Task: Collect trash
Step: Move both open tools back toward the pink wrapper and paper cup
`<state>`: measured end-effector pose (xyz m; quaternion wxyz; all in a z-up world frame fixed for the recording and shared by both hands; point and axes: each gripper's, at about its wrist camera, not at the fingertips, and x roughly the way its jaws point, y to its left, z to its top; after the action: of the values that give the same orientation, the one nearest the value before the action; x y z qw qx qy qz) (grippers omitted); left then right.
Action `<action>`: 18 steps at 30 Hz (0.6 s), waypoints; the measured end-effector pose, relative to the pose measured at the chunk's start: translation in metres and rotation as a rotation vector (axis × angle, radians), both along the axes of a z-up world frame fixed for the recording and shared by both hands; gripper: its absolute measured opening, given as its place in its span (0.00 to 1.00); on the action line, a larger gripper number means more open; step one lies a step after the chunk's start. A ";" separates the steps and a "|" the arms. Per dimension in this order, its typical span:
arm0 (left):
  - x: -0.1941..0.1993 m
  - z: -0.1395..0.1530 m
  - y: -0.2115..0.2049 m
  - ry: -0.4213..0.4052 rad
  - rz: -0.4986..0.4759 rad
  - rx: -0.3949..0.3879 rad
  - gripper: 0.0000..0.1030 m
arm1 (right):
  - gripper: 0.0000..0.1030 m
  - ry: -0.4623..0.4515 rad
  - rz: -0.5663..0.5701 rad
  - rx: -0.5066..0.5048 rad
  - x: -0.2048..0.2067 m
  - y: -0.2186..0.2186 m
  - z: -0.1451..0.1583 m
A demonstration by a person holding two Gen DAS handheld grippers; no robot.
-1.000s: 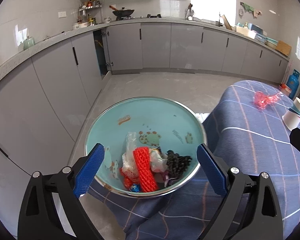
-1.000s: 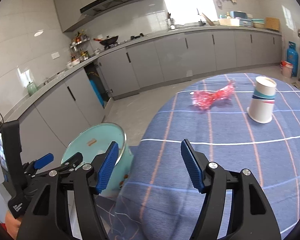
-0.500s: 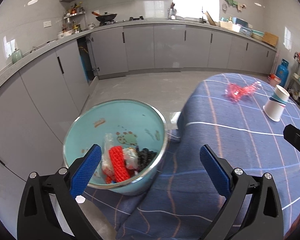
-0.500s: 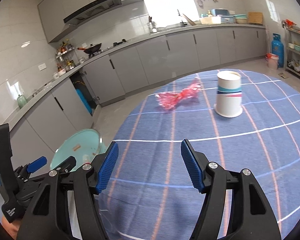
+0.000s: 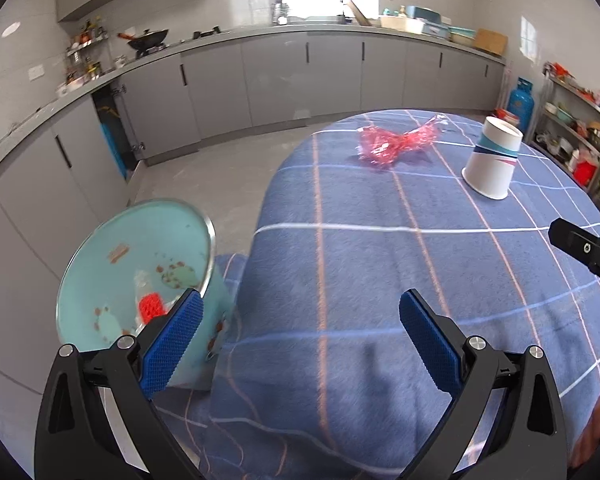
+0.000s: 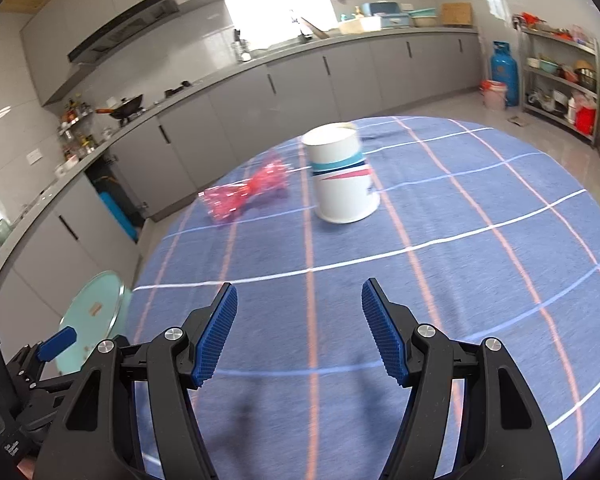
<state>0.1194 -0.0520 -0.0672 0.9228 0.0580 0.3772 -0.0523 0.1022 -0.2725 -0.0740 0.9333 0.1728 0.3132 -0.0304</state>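
A crumpled red plastic wrapper [image 5: 396, 142] [image 6: 246, 192] lies at the far side of the blue checked tablecloth [image 5: 380, 260]. An upside-down white paper cup [image 5: 492, 160] [image 6: 342, 174] stands to its right. A teal bin [image 5: 140, 272] [image 6: 90, 312] with red netting and other trash inside stands off the table's left edge. My left gripper [image 5: 300, 340] is open and empty over the table's near left edge, beside the bin. My right gripper [image 6: 300, 332] is open and empty over the cloth, well short of the cup.
Grey kitchen cabinets [image 5: 220, 80] run along the back and left walls. A blue gas cylinder [image 6: 504, 72] and a metal shelf rack [image 6: 560, 76] stand at the right. Bare floor [image 5: 220, 172] lies between table and cabinets.
Both grippers have swung right, away from the bin and toward the cup and wrapper. The bin has slid to the left in both views. Both grippers stay open.
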 end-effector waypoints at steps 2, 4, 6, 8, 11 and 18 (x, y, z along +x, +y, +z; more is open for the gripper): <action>0.007 0.002 -0.006 -0.007 -0.013 -0.001 0.94 | 0.69 0.006 -0.007 -0.007 0.005 -0.008 0.001; 0.016 0.004 -0.013 -0.011 -0.024 -0.007 0.93 | 0.72 0.001 -0.026 -0.023 0.010 -0.016 0.003; 0.024 0.004 -0.021 -0.012 -0.041 -0.005 0.93 | 0.74 0.005 -0.034 -0.031 0.016 -0.022 0.004; 0.035 0.005 -0.027 -0.008 -0.053 -0.005 0.92 | 0.74 0.019 -0.040 -0.034 0.024 -0.027 0.003; 0.050 0.006 -0.033 -0.003 -0.072 -0.015 0.88 | 0.74 0.044 -0.034 -0.052 0.037 -0.031 0.001; 0.094 0.005 -0.054 0.004 -0.121 -0.011 0.89 | 0.78 0.057 -0.024 -0.072 0.069 -0.041 -0.001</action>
<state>0.2135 -0.1059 -0.0620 0.9176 0.0753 0.3745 -0.1101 0.1716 -0.3136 -0.0746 0.9292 0.1419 0.3363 -0.0577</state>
